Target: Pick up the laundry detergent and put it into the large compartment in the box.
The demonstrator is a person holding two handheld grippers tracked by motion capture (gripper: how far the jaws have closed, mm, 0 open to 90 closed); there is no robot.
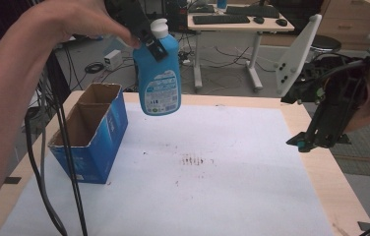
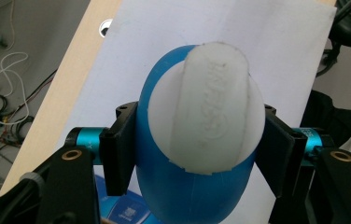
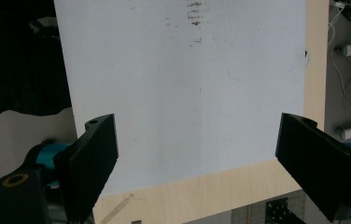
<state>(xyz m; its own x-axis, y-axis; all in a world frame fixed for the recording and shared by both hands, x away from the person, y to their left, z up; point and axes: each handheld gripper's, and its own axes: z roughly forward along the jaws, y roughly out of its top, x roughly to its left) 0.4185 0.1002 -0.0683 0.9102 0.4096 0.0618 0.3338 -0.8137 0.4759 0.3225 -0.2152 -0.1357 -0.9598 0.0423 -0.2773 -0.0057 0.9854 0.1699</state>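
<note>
High view shows the paper-covered table (image 1: 212, 187) below both grippers, the open cardboard box (image 1: 90, 132) just under the left gripper (image 1: 149, 43), which clamps the blue bottle (image 1: 159, 78) by its neck, seemingly for boxing, while the right gripper (image 1: 321, 135) idles wide, empty.
</note>
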